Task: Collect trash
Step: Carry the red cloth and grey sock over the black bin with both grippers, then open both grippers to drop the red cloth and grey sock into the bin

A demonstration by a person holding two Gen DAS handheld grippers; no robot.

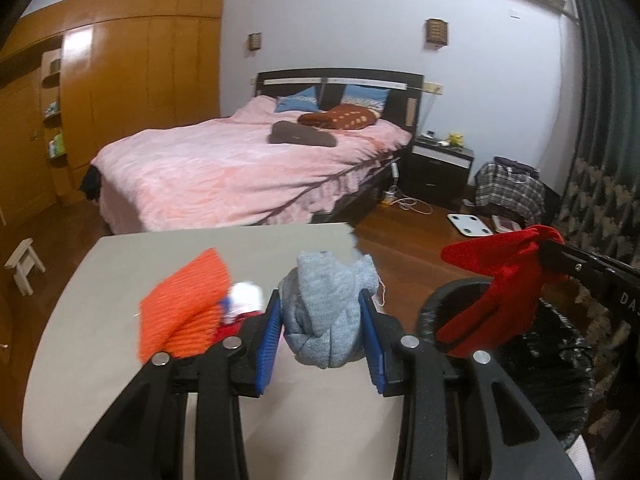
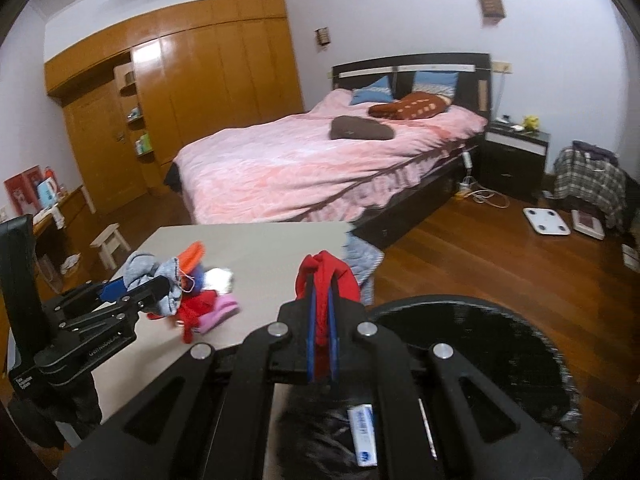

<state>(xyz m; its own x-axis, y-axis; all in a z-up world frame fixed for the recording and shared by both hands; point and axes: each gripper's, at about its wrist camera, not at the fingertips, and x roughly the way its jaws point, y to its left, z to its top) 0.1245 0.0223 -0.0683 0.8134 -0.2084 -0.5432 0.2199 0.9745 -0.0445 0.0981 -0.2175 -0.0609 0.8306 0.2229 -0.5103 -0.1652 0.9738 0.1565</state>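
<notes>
On the tabletop (image 2: 260, 248), toward its left edge in the right wrist view, lies a loose heap of knitted things: an orange knit piece (image 1: 184, 300), some red and pink cloth, and a small white scrap (image 1: 244, 298). Just right of that heap the left gripper (image 1: 322, 340) holds a bundled grey-blue sock (image 1: 326, 312); its blue pads press into the bundle from both sides with the jaws partly apart, so the grip is firm on a bulky, squashy wad. The sock looks lifted clear of the tabletop, near the right edge.

Further right, the right gripper (image 2: 322, 320) has its jaws clamped tight on a thin fold of a red knit cloth (image 2: 328, 276), which droops from the fingertips over the rim of the black-lined trash bin (image 2: 500, 344) beside the table. A small white tube or wrapper (image 2: 362, 436) already lies inside the bin.

Both pieces look light, soft and limp, not slippery or fragile. They will sag and swing rather than hold shape, so taking them by a bunched middle fold, as here, seems soundest; a loose edge could snag on the bin rim or the liner.
</notes>
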